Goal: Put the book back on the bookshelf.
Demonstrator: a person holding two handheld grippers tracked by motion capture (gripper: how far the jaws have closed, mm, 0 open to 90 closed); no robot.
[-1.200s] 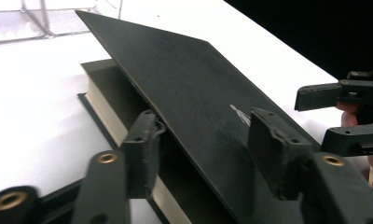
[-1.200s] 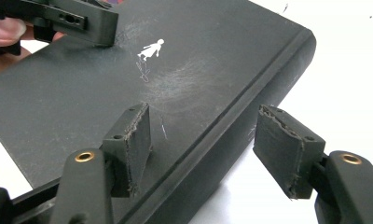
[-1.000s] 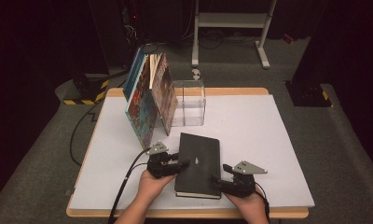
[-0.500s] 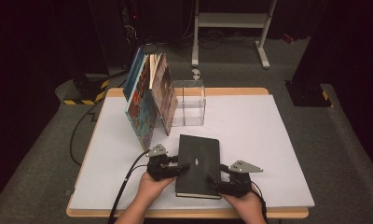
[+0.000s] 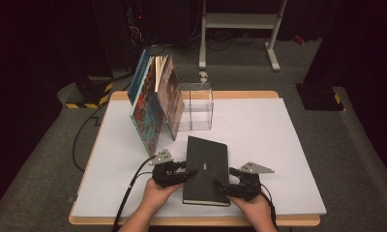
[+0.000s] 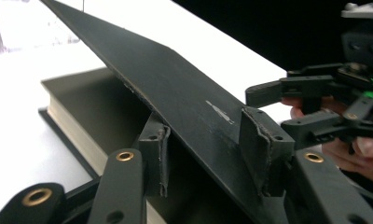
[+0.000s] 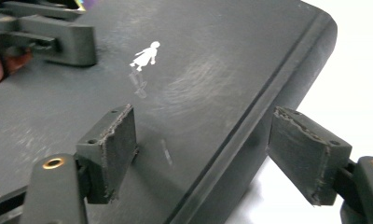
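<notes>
a black book (image 5: pixel 207 168) lies flat on the white table (image 5: pixel 278 145), near the person's edge, with a gripper at each of its long sides. the left gripper (image 5: pixel 182 173) comes in from the book's left edge; in the left gripper view its two pads sit one under and one over the lifted front cover (image 6: pixel 175 93), which slants up off the page block (image 6: pixel 77 126), and the jaws have just been closing so that the pads look pressed against the cover from both sides. the right gripper (image 5: pixel 225 186) is at the book's right edge near the closest corner; in the right gripper view one pad (image 7: pixel 112 149) rests over the cover and the other pad (image 7: pixel 306 154) hangs out past the spine over the table, with a gap between pad and book, and these jaws have just been opening, so they stand wide and hold nothing. beyond the left fingers, a row of leaning books (image 5: pixel 155 104) stands against a clear stand (image 5: pixel 196 106).
</notes>
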